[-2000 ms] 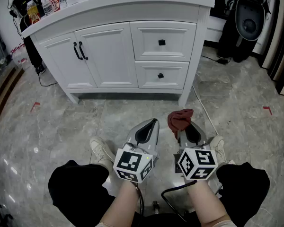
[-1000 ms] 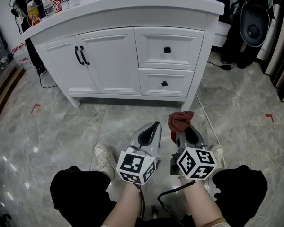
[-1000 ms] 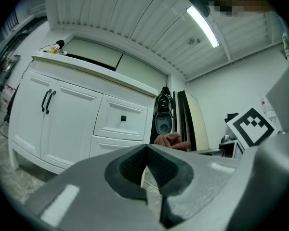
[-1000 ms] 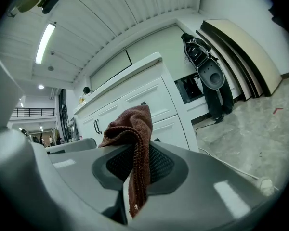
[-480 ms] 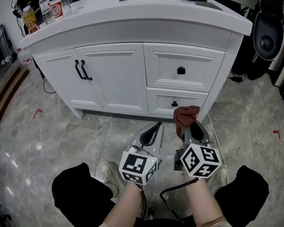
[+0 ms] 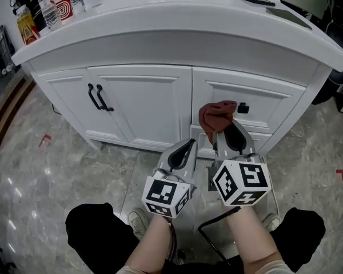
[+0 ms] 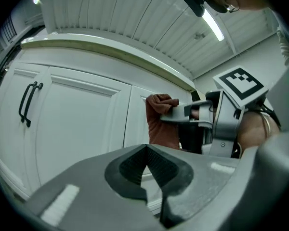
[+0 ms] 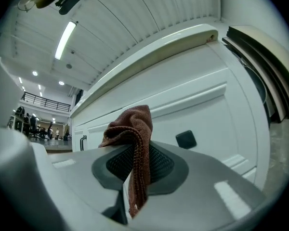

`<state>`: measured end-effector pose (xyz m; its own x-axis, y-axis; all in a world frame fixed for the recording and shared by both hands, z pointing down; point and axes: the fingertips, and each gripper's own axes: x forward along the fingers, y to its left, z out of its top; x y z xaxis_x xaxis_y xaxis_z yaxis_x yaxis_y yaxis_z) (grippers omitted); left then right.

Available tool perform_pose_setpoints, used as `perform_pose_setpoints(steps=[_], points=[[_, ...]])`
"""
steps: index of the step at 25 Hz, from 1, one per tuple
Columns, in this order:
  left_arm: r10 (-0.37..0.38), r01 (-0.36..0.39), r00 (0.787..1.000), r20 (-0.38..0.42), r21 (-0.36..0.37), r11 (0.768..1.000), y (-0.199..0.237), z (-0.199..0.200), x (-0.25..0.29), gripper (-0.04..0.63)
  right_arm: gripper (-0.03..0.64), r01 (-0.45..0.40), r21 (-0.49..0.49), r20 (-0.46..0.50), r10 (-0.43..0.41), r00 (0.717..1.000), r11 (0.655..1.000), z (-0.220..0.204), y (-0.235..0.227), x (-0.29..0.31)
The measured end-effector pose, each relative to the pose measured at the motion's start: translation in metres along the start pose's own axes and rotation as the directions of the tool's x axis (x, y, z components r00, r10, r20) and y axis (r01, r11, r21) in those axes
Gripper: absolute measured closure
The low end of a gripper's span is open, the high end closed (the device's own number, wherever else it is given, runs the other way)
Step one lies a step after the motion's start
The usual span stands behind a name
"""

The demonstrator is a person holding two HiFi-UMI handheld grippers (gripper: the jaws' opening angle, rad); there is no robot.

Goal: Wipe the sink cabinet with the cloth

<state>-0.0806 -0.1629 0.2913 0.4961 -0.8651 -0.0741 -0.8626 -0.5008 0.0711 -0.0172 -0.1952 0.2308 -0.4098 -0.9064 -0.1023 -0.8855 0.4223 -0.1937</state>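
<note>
The white sink cabinet point(image 6: 160, 90) fills the head view, with two doors at the left and drawers at the right. My right gripper point(image 6: 226, 131) is shut on a reddish-brown cloth point(image 6: 216, 115), which bunches above its tips just short of the upper drawer front, beside a black knob point(image 6: 243, 108). In the right gripper view the cloth point(image 8: 135, 143) hangs out between the closed jaws, with the knob point(image 8: 185, 139) beyond it. My left gripper point(image 6: 182, 151) is shut and holds nothing, lower and left of the right one. The left gripper view shows the cloth point(image 7: 160, 119) and the cabinet door point(image 7: 72, 124).
Black door handles point(image 6: 97, 99) sit on the left doors. Bottles and a can point(image 6: 48, 4) stand on the countertop's left end, dark flat items point(image 6: 274, 7) on its right. Marble floor point(image 6: 40, 170) spreads to the left. My legs in black are at the bottom.
I have stepped closer to the cabinet, which now looms larger. The right gripper has risen with the cloth to the height of the upper drawer. The left gripper followed, staying shut.
</note>
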Motion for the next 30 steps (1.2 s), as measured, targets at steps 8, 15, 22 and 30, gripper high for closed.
perform_pose_setpoints(steps=[8, 15, 22, 30], points=[[-0.014, 0.015, 0.999, 0.030, -0.014, 1.000, 0.033, 0.008, 0.029, 0.595, 0.528, -0.097, -0.073, 0.062, 0.102, 0.993, 0.993, 0.030, 0.039, 0.063], [-0.015, 0.017, 0.999, 0.043, -0.028, 0.999, 0.039, 0.008, 0.036, 0.595, 0.528, -0.129, -0.112, 0.084, 0.139, 0.987, 0.985, 0.034, 0.036, 0.063], [-0.047, 0.047, 0.999, 0.019, -0.033, 0.998, 0.023, -0.004, 0.041, 0.595, 0.526, -0.065, -0.128, 0.088, 0.077, 0.993, 0.990, 0.044, 0.004, 0.049], [-0.094, 0.095, 0.995, 0.021, -0.047, 0.994, -0.007, -0.005, 0.056, 0.595, 0.528, 0.019, -0.133, 0.077, -0.009, 0.997, 0.991, 0.050, -0.041, 0.027]])
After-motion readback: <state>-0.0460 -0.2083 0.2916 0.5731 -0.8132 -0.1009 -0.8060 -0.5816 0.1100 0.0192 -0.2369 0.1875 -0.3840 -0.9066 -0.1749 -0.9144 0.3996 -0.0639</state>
